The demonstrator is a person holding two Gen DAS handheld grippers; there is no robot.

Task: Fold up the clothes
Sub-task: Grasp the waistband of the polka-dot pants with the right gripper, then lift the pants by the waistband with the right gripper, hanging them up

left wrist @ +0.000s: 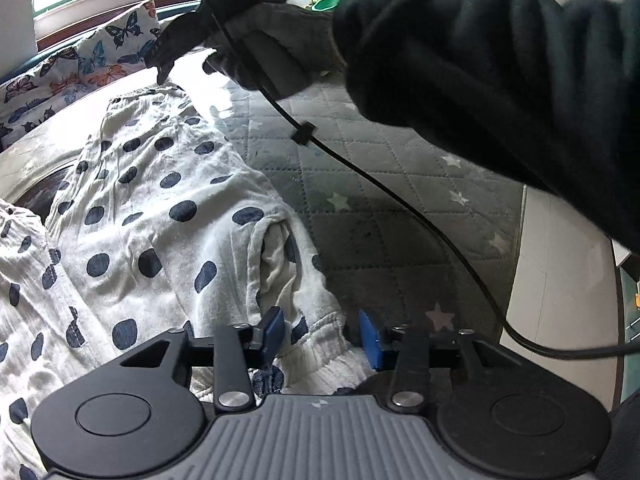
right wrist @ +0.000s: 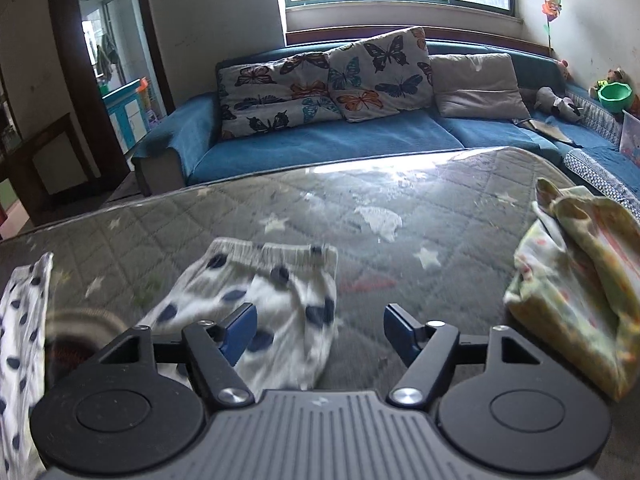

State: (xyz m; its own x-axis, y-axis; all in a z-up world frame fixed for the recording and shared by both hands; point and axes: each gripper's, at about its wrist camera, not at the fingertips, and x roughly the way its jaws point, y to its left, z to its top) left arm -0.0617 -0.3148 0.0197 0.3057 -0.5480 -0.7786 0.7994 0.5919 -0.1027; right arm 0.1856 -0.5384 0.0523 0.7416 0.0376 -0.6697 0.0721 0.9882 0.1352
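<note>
White pants with navy polka dots (left wrist: 160,216) lie spread on the grey quilted table (left wrist: 380,208). My left gripper (left wrist: 322,338) is open low over the elastic waistband, with the band's edge between its blue pads (left wrist: 274,330). In the right wrist view the pants' far end (right wrist: 272,292) lies folded on the table. My right gripper (right wrist: 320,336) is open above it, holding nothing; its left pad (right wrist: 240,330) is over the cloth. The right gripper also shows in the left wrist view (left wrist: 184,56), held high in a gloved hand.
A folded pale floral garment (right wrist: 580,292) lies at the table's right edge. Another dotted piece (right wrist: 20,340) lies at the left. A blue sofa (right wrist: 320,140) with butterfly cushions stands behind the table. A black cable (left wrist: 400,200) crosses above the table.
</note>
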